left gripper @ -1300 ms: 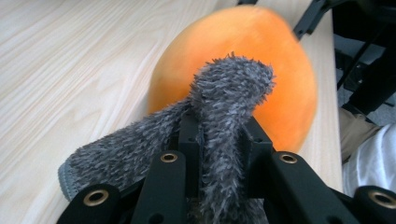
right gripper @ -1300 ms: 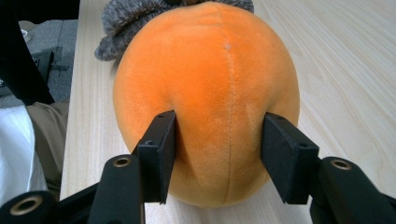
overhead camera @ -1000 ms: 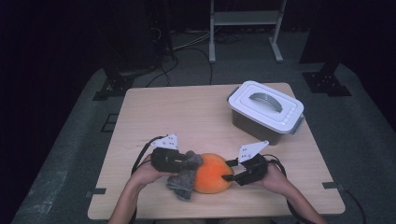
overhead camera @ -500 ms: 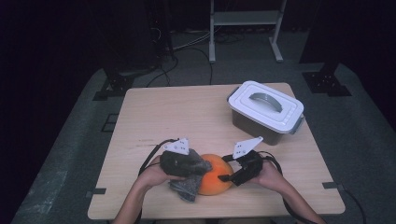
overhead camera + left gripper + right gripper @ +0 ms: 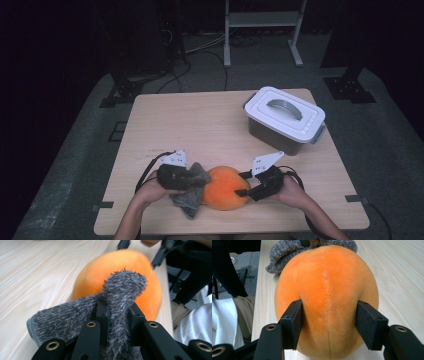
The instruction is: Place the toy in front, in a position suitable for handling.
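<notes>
Since earlier frame, left gripper [image 5: 196,176] dropped slightly w/ fuzzy grey cloth [image 5: 117,297] clamped, pressed on round orange plush fruit [image 5: 225,187] at table's [image 5: 200,125] near edge. Right gripper [image 5: 328,322], jaws just closing, squeezes fruit. White-lidded grey box [image 5: 284,120] far right.

hidden: my left gripper [image 5: 192,179] tips under grey cloth [image 5: 192,192] | blurred: orange plush [image 5: 120,280] far edge | cut off: near end of plush, right gripper view
</notes>
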### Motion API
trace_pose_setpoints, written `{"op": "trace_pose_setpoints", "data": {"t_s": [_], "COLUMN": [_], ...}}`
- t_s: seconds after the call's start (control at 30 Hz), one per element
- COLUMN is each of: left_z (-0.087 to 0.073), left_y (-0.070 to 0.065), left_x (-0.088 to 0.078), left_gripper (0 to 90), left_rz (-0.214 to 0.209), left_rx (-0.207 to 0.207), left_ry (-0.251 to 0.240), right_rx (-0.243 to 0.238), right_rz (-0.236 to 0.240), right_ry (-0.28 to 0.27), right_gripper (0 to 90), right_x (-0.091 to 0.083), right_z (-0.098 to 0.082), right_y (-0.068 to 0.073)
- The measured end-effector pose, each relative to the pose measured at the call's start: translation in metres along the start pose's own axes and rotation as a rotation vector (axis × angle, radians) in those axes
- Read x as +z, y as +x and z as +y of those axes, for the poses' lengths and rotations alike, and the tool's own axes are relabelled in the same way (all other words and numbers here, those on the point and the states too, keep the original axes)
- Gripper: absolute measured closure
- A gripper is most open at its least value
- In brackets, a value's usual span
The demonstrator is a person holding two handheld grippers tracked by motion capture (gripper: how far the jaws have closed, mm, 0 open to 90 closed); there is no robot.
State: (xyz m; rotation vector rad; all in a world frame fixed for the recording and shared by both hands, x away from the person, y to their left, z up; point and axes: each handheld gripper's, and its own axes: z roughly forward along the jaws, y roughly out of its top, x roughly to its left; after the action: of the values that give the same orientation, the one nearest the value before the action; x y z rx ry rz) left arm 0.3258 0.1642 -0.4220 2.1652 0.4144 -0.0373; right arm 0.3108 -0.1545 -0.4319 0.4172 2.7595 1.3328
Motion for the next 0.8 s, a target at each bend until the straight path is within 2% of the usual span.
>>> {"op": "trace_pose_setpoints", "data": {"t_s": [0.07, 0.17, 0.2, 0.23, 0.27, 0.3, 0.33, 0.37, 0.5, 0.67, 0.8], "left_z": [0.000, 0.006, 0.013, 0.013, 0.021, 0.021, 0.027, 0.029, 0.026, 0.004, -0.003], "left_y": [0.000, -0.003, -0.007, -0.007, -0.012, -0.012, -0.016, -0.017, -0.014, -0.003, 0.000], "left_x": [0.000, 0.001, 0.004, 0.004, 0.008, 0.008, 0.010, 0.011, 0.009, 0.004, 0.003], "left_gripper": [75.6, 75.6, 75.5, 75.5, 75.4, 75.4, 75.4, 75.3, 75.3, 75.3, 75.1], "left_rz": [-0.006, -0.015, -0.032, -0.032, -0.047, -0.047, -0.053, -0.048, -0.034, 0.002, 0.027], "left_rx": [-0.005, 0.011, 0.031, 0.031, 0.057, 0.057, 0.082, 0.089, 0.078, 0.016, 0.003], "left_ry": [-0.011, -0.018, -0.030, -0.030, -0.034, -0.034, -0.022, -0.014, -0.007, 0.026, 0.052], "right_rx": [0.001, 0.000, 0.002, 0.002, -0.006, -0.006, -0.017, -0.024, -0.014, -0.002, 0.009], "right_rz": [-0.001, -0.002, -0.001, -0.001, -0.007, -0.007, -0.010, -0.010, -0.001, 0.016, 0.022], "right_ry": [0.002, 0.002, 0.001, 0.001, 0.007, 0.007, 0.015, 0.021, 0.018, 0.010, 0.005], "right_gripper": [40.2, 40.2, 40.2, 40.2, 40.7, 40.7, 42.6, 43.5, 44.9, 44.7, 44.1], "right_x": [0.000, 0.001, 0.001, 0.001, 0.000, 0.000, 0.000, -0.001, -0.003, -0.003, -0.003], "right_z": [0.000, 0.001, 0.000, 0.000, 0.000, 0.000, -0.001, -0.002, -0.004, -0.005, -0.007], "right_y": [0.000, 0.000, 0.000, 0.000, 0.000, 0.000, 0.000, 0.000, -0.002, -0.005, -0.006]}}
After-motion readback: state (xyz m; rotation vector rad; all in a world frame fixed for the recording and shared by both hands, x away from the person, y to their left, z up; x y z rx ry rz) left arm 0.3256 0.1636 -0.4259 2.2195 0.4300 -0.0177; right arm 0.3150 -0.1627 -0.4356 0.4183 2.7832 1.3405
